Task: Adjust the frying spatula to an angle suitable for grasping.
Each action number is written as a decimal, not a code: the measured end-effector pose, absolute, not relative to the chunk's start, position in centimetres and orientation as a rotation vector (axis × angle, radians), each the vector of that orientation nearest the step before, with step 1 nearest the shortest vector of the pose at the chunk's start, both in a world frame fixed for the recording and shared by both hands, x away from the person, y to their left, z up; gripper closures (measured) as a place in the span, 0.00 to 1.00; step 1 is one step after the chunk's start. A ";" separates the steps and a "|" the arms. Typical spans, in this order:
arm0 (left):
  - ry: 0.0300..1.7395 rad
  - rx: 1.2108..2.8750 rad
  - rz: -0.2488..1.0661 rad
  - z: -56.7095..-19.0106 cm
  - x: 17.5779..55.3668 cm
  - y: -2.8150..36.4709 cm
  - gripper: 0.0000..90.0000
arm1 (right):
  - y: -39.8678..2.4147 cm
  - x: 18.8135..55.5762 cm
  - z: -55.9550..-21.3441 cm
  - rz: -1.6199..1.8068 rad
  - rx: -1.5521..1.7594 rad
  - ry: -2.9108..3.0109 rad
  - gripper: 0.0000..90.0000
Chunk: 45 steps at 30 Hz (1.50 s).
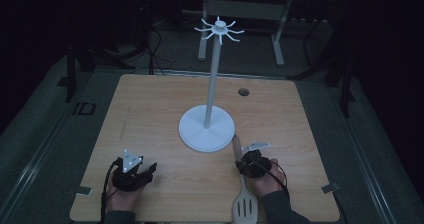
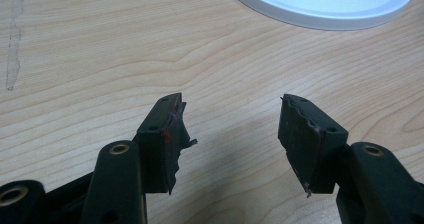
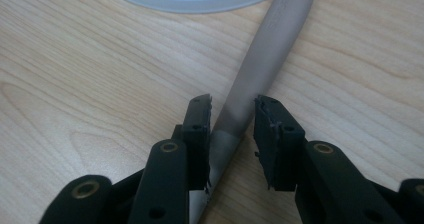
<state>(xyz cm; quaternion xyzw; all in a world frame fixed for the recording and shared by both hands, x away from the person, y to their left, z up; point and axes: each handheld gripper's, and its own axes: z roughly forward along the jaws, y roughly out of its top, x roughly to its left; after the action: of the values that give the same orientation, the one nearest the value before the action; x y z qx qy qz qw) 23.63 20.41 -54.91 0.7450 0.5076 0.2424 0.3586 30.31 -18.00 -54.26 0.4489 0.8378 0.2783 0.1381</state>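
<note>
Right claw (image 3: 232,111) sits low over the spatula (image 3: 265,59), jaws astride the handle, a gap showing on one side, so not clamped. Spatula (image 1: 242,191) lies flat at lower centre of the table (image 1: 150,114), handle tip touching the stand's (image 1: 207,128) base. Left claw (image 2: 230,129) gapes, empty, lower left.

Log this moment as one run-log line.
left tongs: open, idle | right tongs: astride spatula handle, not clamped | stand: hooks bare
</note>
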 end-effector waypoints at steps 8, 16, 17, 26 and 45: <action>1.299 1.952 0.653 -54.9 23.6 20.0 0.49 | -18.0 30.8 -54.6 0.761 1.358 2.431 0.71; 1.303 1.949 0.656 -54.9 23.6 20.0 0.49 | -18.3 31.0 -54.4 0.735 1.403 2.412 0.78; 1.303 1.949 0.656 -54.9 23.6 20.0 0.49 | -18.4 30.9 -54.4 0.736 1.404 2.400 0.79; 1.301 1.947 0.652 -55.0 23.7 20.0 0.49 | -19.0 30.5 -54.0 0.771 1.309 2.377 0.82; 1.309 1.931 0.655 -54.9 23.7 20.1 0.49 | -16.3 32.2 -53.6 0.736 1.067 2.552 0.84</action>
<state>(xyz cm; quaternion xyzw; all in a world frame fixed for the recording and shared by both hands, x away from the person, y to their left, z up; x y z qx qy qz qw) 23.70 20.11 -54.87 0.7460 0.5056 0.2530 0.3518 32.21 -16.34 -53.56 0.3692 0.8829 0.2547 0.1392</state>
